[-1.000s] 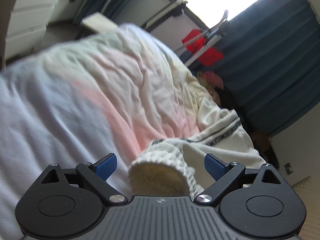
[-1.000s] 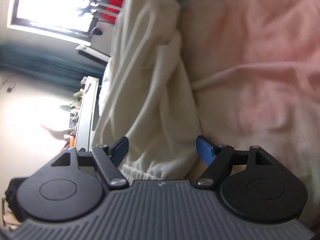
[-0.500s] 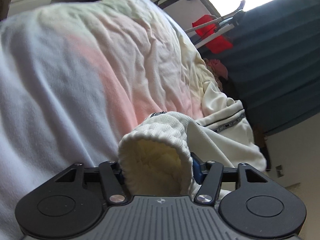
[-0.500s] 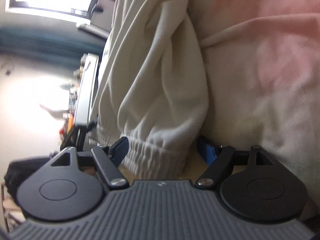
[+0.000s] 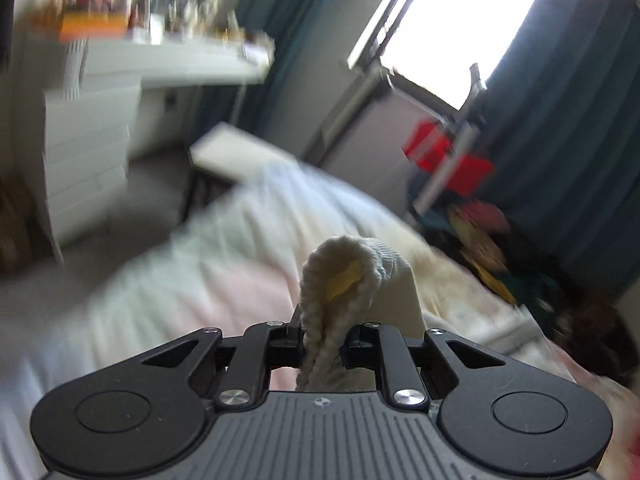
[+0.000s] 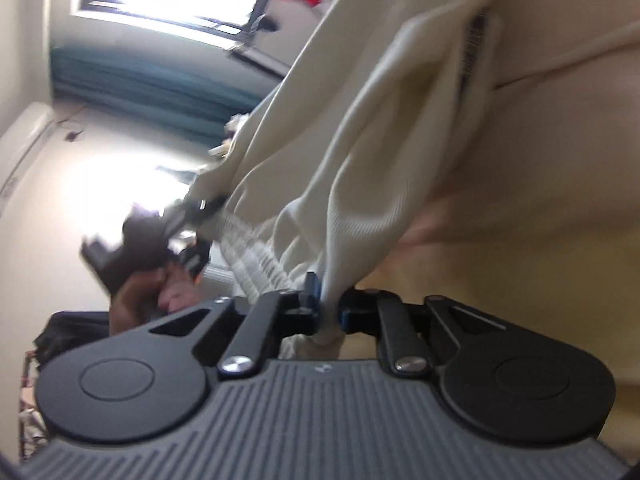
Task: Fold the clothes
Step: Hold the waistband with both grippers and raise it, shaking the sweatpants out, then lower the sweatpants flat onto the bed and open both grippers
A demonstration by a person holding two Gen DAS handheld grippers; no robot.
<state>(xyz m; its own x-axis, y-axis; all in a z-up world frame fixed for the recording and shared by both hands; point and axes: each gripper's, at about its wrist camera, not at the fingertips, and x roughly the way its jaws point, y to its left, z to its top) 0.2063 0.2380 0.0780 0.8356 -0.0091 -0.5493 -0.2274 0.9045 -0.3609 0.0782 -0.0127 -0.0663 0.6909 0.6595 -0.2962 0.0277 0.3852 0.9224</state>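
The task item is a cream garment, a soft knit with a ribbed, gathered waistband and a ribbed cuff. In the right wrist view it hangs as a sheet from the upper right of the frame down to the lower centre, over the pale bedding at right. In the left wrist view only the cuff shows, at centre frame above the pink-and-white bedding.

Left gripper: the jaws have just been closing and are now clamped on the ribbed cuff, which bunches up between them and stands above the fingers.

Right gripper: the jaws have just been closing and are now clamped on a pleat of the garment at its waistband end, at lower centre of the frame. The other gripper, held in a person's hand, is visible at left centre, at the far end of the waistband.

Handling judgement: the fabric appears light, limp and non-fragile; it will sag between the two grip points and will not hold a shape unsupported. The ribbed bands are thicker and less slippery than the plain panels, so they are the preferred hold points. Both grips take only a narrow bite of cloth; a sharp pull could draw the fabric out.
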